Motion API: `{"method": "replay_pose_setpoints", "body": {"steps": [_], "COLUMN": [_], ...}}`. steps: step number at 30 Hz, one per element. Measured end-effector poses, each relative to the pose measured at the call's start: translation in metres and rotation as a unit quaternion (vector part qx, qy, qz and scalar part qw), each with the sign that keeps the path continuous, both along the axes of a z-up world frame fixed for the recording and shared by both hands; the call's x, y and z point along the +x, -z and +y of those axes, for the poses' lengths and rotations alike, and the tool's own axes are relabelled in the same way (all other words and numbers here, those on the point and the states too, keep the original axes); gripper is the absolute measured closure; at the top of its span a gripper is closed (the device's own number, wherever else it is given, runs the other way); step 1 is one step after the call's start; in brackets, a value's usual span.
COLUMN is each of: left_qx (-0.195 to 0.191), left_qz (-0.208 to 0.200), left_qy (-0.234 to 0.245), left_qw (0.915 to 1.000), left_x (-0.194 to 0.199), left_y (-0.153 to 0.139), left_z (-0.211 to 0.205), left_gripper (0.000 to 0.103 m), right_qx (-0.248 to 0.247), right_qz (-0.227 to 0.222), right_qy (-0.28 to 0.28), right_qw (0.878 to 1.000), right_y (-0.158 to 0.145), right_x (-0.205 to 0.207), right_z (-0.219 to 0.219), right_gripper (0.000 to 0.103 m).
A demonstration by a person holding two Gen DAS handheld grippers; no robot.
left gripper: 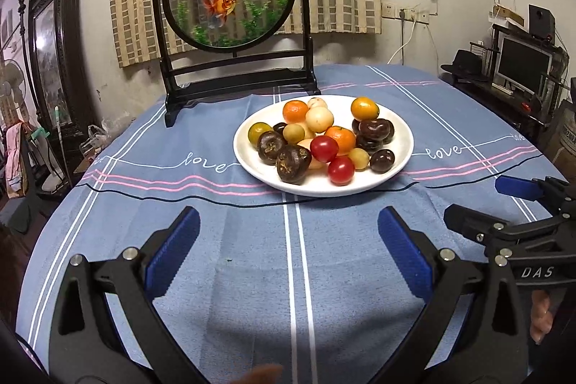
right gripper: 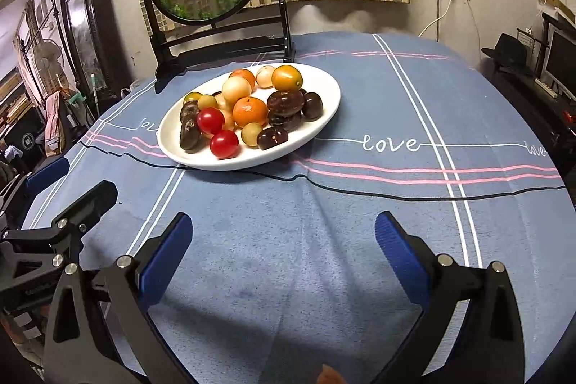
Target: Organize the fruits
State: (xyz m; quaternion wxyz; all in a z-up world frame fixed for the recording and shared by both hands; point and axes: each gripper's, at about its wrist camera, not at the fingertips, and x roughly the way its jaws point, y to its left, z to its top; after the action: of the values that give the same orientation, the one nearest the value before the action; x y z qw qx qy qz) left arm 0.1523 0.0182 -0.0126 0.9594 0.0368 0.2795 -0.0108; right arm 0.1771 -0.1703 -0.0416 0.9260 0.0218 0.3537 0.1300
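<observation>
Two tools hover over the table's near edge, the left tool (left gripper: 288,247) and right tool (right gripper: 282,249) both with fingers spread wide, gripping nothing. All the fruit lies heaped on the white plate (left gripper: 399,164) toward the table's far middle: two red tomatoes (left gripper: 324,148), seemingly three oranges (left gripper: 340,137), roughly seven dark chestnut-like fruits (left gripper: 292,162), several pale and greenish ones. Whether sorting lies ahead or is finished cannot be judged; any pick should take top fruit, lest the heap roll.

black two-finger left gripper with blue pads (left gripper: 288,240) spread wide, empty. black blue-padded right gripper (right gripper: 282,243) likewise agape, just beside it.
</observation>
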Motion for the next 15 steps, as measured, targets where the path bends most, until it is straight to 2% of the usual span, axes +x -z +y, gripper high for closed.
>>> {"method": "replay_pose_setpoints", "body": {"steps": [15], "left_qx": [-0.006], "left_qz": [0.008], "left_qy": [-0.004], "left_qw": [0.9999], "left_x": [0.0023], "left_y": [0.0000], "left_z": [0.0023], "left_gripper": [0.002], "right_qx": [-0.001], "right_qz": [-0.004], "right_qy": [-0.002], "right_qw": [1.000], "right_y": [-0.0008], "right_x": [-0.0003], "right_z": [0.0016], "right_gripper": [0.001]}}
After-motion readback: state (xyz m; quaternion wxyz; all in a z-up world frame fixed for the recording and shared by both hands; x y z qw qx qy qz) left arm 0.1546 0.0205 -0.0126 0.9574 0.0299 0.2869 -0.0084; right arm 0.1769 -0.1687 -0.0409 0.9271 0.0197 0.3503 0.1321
